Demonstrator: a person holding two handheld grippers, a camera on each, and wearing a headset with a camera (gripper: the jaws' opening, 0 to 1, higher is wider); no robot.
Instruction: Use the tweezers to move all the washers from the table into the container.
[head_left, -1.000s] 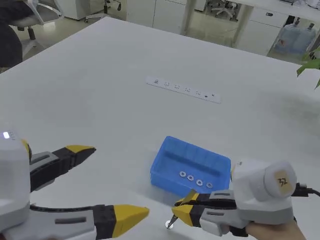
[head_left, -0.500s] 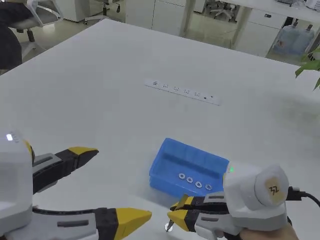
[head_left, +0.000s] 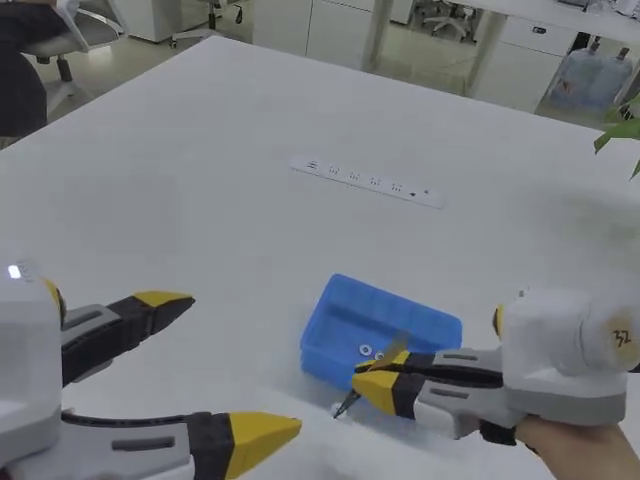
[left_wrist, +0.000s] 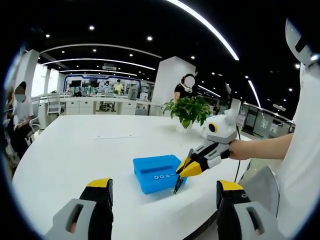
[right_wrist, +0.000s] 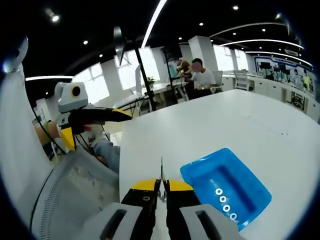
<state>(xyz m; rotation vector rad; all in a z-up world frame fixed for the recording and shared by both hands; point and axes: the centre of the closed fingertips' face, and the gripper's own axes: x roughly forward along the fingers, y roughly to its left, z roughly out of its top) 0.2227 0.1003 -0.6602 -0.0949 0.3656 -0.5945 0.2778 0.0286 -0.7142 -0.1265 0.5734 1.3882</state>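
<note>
A blue container (head_left: 345, 318) (left_wrist: 150, 182) (right_wrist: 240, 175) lies on the white table with a row of several washers (right_wrist: 224, 203) (left_wrist: 160, 176) inside. My right gripper (head_left: 360, 378) (right_wrist: 161, 186) (left_wrist: 186, 170) is shut on thin tweezers (head_left: 346, 405) (right_wrist: 161, 170) (left_wrist: 177, 186). It hovers at the container's near edge, and the tweezers tip points down just before the front wall. I cannot tell whether the tip holds a washer. My left gripper (head_left: 244, 363) (left_wrist: 164, 182) (right_wrist: 112, 114) is wide open at the left with nothing in it.
A white power strip (head_left: 365, 180) lies across the middle of the table, beyond the container. A green plant (head_left: 622, 125) (left_wrist: 190, 111) stands off the far right corner. People sit and stand at benches in the background.
My right gripper has risen and moved toward the container, lifting the tweezers tip off the table. The washer seen on the table at the tip earlier is gone from there. The left gripper has held still.
</note>
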